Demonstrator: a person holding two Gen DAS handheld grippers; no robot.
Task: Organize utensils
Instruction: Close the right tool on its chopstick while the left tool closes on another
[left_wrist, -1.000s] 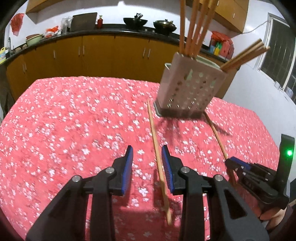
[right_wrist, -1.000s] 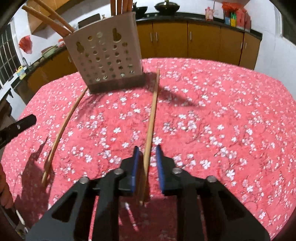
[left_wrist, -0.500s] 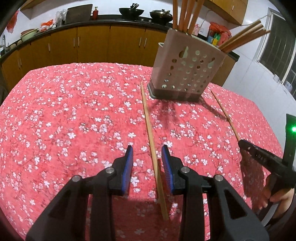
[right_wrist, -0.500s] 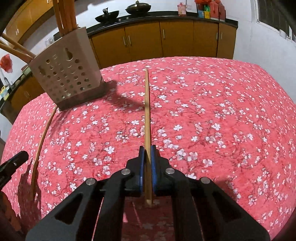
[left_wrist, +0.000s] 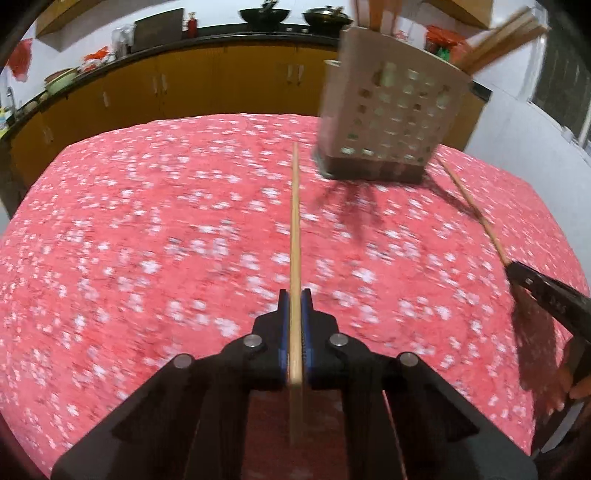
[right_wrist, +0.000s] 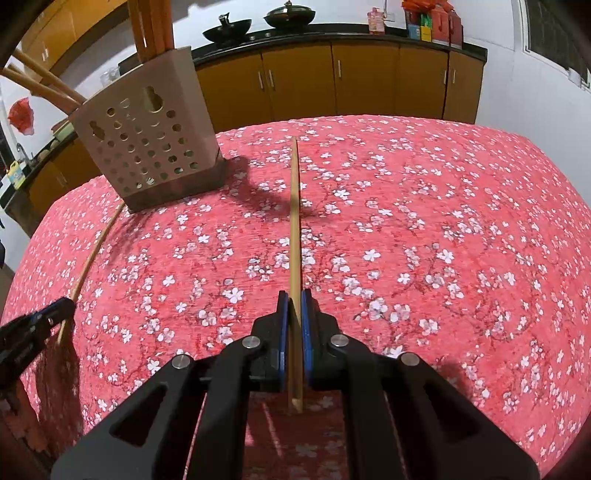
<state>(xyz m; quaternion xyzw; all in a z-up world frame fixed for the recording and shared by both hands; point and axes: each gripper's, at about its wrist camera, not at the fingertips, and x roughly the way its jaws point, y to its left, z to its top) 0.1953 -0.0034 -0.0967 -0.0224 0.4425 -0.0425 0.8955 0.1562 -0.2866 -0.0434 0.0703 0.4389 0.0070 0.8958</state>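
Each gripper, the left gripper (left_wrist: 294, 295) and the right gripper (right_wrist: 294, 297), was clamped on its own chopstick (left_wrist: 294, 229) (right_wrist: 294, 221), whose length ran straight ahead from the jaws toward the perforated holder (left_wrist: 388, 122), which stood nearer the left.

Readable text: none can be made out.
Boxes (right_wrist: 432, 24) on the counter behind the table (right_wrist: 443, 221): print too small.
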